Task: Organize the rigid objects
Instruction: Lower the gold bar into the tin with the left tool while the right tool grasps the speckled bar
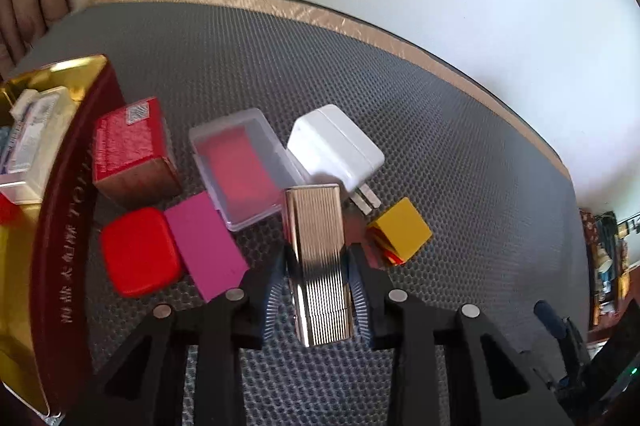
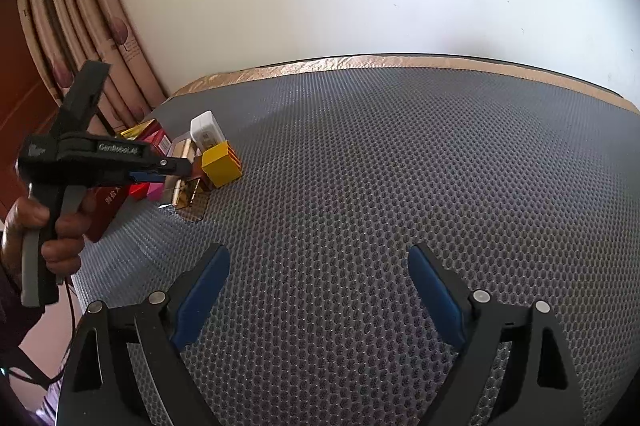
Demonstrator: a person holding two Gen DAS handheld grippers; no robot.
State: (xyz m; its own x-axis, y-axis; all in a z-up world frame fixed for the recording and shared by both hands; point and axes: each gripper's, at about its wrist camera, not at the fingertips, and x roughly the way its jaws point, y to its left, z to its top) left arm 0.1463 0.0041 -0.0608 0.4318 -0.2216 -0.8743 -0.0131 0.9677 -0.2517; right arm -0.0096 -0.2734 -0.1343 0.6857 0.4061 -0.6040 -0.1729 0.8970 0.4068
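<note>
The red and gold box [image 1: 52, 226] lies well to the left of the left gripper [image 1: 316, 282], lid off and gold lining up, with a pale packet already inside; I judge it the place where the loose pieces are being gathered, which would explain why they crowd against its wall. Just beyond the claw's tips lie the clear plastic case [image 1: 244, 166] and the white plug adapter [image 1: 336, 146], touching each other; further left of the claw are the red carton [image 1: 128, 150], the red rounded case [image 1: 140, 250] and the magenta slab [image 1: 204, 246] (this last nearly touches the left finger).

The ribbed gold lighter [image 1: 318, 258] stands lengthwise between the left claw's pads, which are nearly closed and pressed on its long flat sides, the sensible grip for a slim, slick metal body. The small yellow cube [image 1: 400, 230] sits just right of the claw's tip, untouched.

The right gripper [image 2: 320, 290] hovers with jaws wide apart and nothing between them, only bare grey mat [image 2: 400, 166] below, the pile well off to its left.
</note>
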